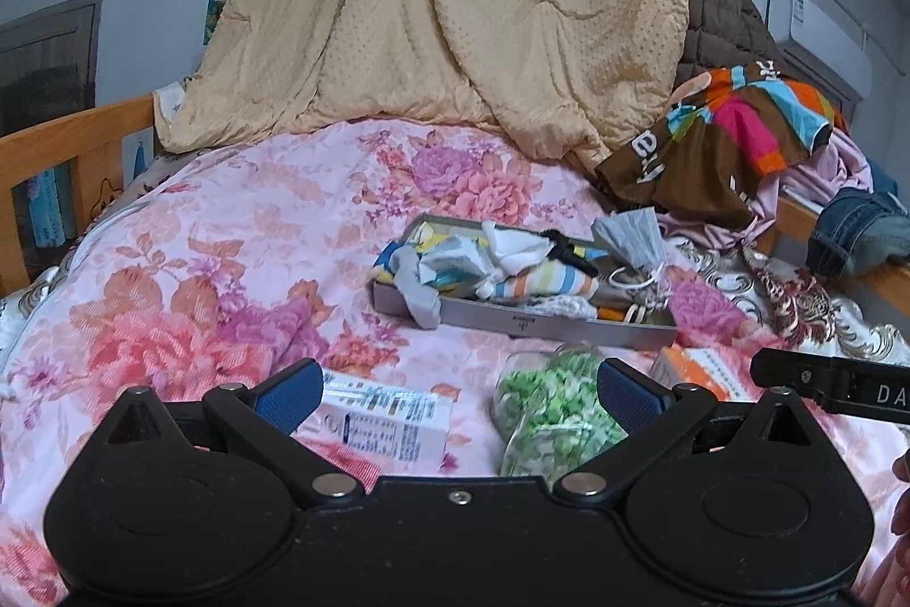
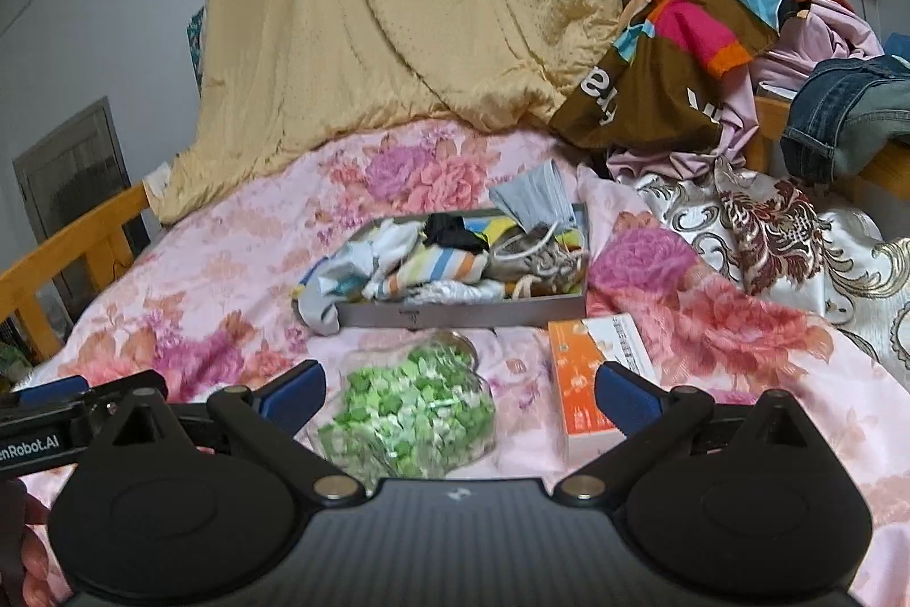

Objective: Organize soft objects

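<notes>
A grey tray (image 1: 569, 325) lies on the floral bed, filled with socks, cloths and a grey face mask (image 1: 634, 234); it also shows in the right wrist view (image 2: 466, 314). A clear bag of green pieces (image 1: 551, 413) lies in front of it, also in the right wrist view (image 2: 409, 413). My left gripper (image 1: 458, 393) is open and empty, low over the bed, above a white box (image 1: 387, 419). My right gripper (image 2: 458, 393) is open and empty, over the green bag, with an orange box (image 2: 586, 379) by its right finger.
A tan quilt (image 1: 455, 9) is heaped at the bed's head. A pile of clothes (image 2: 711, 27) and jeans (image 2: 842, 118) lies at the right. Wooden bed rails (image 1: 68, 140) run along the left side. The pink floral cover (image 1: 199, 265) spreads to the left.
</notes>
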`<action>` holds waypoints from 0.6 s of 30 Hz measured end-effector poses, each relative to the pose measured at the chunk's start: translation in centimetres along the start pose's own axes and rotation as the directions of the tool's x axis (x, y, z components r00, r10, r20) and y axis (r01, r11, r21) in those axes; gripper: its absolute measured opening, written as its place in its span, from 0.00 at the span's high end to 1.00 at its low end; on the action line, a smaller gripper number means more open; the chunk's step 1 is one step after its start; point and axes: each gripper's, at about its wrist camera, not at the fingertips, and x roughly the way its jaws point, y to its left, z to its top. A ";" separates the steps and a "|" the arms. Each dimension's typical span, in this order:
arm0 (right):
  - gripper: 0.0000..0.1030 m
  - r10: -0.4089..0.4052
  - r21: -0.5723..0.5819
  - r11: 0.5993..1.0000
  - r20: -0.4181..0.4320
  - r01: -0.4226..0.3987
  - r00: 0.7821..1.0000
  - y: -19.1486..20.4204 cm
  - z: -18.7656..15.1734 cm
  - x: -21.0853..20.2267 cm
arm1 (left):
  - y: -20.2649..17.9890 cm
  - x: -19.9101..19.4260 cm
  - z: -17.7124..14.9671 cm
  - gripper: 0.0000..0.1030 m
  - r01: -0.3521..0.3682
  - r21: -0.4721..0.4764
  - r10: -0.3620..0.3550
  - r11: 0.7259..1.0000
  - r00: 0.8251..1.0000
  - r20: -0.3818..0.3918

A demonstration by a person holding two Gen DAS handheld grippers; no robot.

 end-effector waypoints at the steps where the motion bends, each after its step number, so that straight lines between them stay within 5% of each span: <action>1: 0.00 -0.009 -0.002 1.000 -0.007 0.009 1.000 0.1 -0.1 0.0 | 0.0 -0.1 -0.2 0.01 -0.003 0.002 0.003 1.000 1.000 -0.005; 18: 0.00 -0.030 -0.068 0.997 -0.146 0.021 0.989 1.6 -2.2 0.8 | 0.4 0.0 -3.2 0.01 -0.054 0.053 0.060 0.997 0.993 -0.107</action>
